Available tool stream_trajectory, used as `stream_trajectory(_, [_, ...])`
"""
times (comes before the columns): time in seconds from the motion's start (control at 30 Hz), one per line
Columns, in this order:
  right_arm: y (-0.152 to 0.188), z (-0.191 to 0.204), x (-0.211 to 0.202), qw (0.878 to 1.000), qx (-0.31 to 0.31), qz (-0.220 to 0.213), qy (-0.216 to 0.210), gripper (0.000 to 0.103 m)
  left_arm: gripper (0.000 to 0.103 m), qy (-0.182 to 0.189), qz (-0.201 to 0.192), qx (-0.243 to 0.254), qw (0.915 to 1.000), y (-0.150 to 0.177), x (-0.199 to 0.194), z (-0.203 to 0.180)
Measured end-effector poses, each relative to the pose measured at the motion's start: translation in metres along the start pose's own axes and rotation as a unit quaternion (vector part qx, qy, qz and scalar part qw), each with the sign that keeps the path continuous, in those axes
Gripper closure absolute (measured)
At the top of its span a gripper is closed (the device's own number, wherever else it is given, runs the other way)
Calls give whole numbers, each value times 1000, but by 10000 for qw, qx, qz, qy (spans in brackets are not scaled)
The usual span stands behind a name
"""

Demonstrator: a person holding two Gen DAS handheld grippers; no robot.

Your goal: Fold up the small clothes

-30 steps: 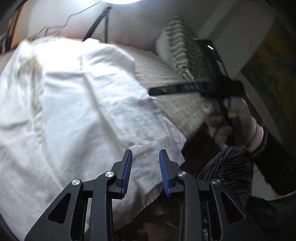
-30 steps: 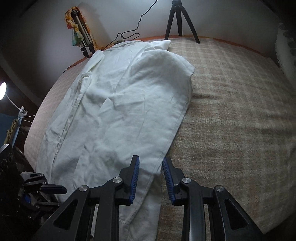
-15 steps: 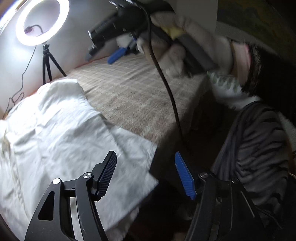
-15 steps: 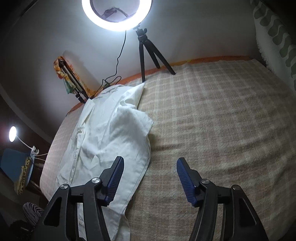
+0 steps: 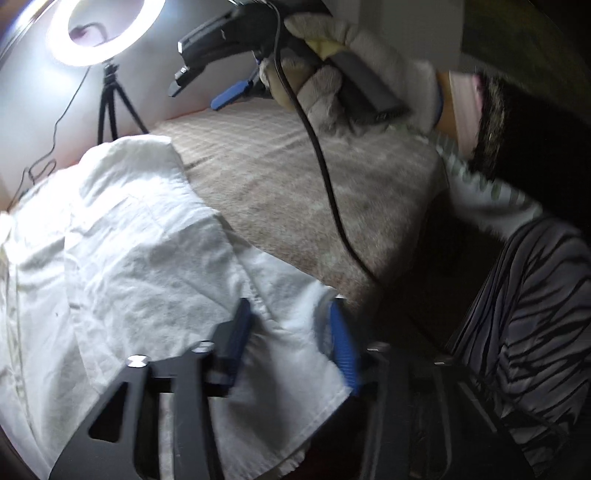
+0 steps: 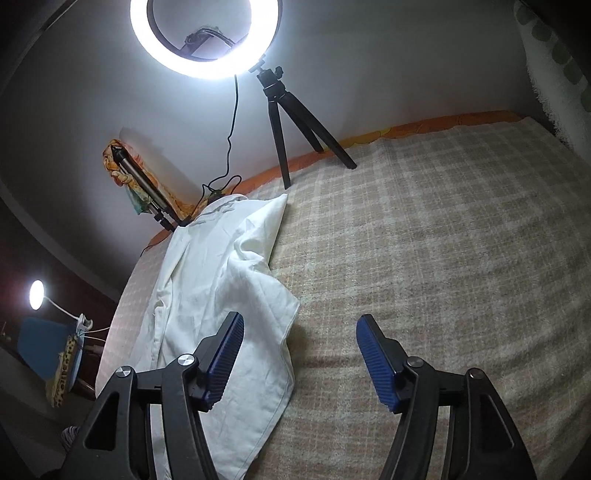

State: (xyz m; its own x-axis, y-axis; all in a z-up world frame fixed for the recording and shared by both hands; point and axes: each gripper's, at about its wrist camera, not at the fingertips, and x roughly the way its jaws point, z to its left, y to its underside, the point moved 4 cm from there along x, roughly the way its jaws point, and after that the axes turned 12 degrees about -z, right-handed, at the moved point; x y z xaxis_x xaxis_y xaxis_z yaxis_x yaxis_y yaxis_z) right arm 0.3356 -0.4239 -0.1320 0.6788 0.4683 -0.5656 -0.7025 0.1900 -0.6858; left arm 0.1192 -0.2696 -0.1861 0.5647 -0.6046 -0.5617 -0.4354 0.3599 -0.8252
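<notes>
A white garment [image 5: 129, 258] lies spread on the left part of a checked blanket [image 5: 295, 177]. My left gripper [image 5: 291, 336] hangs over its near corner. Its jaws are closing, with the corner's cloth between the blue pads, which are still apart. In the right wrist view the garment [image 6: 221, 277] runs from the far wall toward me. My right gripper [image 6: 299, 354] is above the blanket [image 6: 443, 240] just right of the garment's edge, its jaws opening and nothing between them. From the left wrist view, a gloved hand [image 5: 351, 74] holds that gripper [image 5: 201, 88] up high.
A ring light [image 6: 205, 33] on a black tripod [image 6: 291, 122] stands at the bed's far edge. A black cable [image 5: 325, 166] hangs from the right gripper across the blanket. The person's striped clothing [image 5: 535, 314] is at the bed's near right. A small lamp [image 6: 37, 293] glows at far left.
Both grippers opened wide and swung round toward the ring light. The left then narrowed over the garment's corner; the right rose and moved off the cloth onto the blanket.
</notes>
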Motion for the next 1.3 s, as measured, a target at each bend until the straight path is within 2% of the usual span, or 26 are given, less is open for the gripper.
stream_trajectory(0.03, [0,1,6,10000,18,16,-25,36,82,26,-30,-114,9999,0,-1,4])
stream_trajectory(0.13, [1,2,25,9999,45,130,-66,36,96,117,-172,-498,9985,-1,-7,13])
stream_trajectory(0.33, [5,12,60,9992,-78,391,-76,36,99,208,-515,-1068,9927,-2,-28,22])
stream_trajectory(0.43, [7,17,71,9985,-178,510,-63,36,99,249,-495,-786,9954,-1,-30,11])
stream_trajectory(0.5, [7,21,72,9979,-242,592,-109,36,96,301,-364,-553,9974,2,-26,0])
stream_trajectory(0.6, [1,22,62,9978,-420,514,-90,35,76,202,-271,-323,9989,3,-20,-7])
stream_trajectory(0.67, [-6,16,51,9984,-395,402,-1,34,55,117,-193,-192,9996,2,-14,-12])
stream_trajectory(0.87, [-37,-17,19,9990,-248,109,361,33,53,-186,33,347,9992,0,5,-23])
stream_trajectory(1.0, [-56,-28,7,9970,-457,74,614,33,54,-215,-41,586,9980,-2,13,-25])
stream_trajectory(1.03, [-60,-30,5,9968,-465,53,643,33,56,-170,-99,664,9976,-3,14,-22])
stream_trajectory(1.1, [-66,-33,4,9971,-428,8,623,32,89,-37,-191,642,9977,-2,16,-18])
stream_trajectory(1.13, [-67,-33,5,9975,-404,-5,587,31,97,24,-206,470,9987,-2,15,-13])
stream_trajectory(1.2, [-63,-30,13,9982,-386,23,451,31,98,230,-264,-105,9993,-4,13,0])
stream_trajectory(1.3, [-45,-19,35,9984,-452,218,259,31,98,306,-431,-673,9963,-7,3,15])
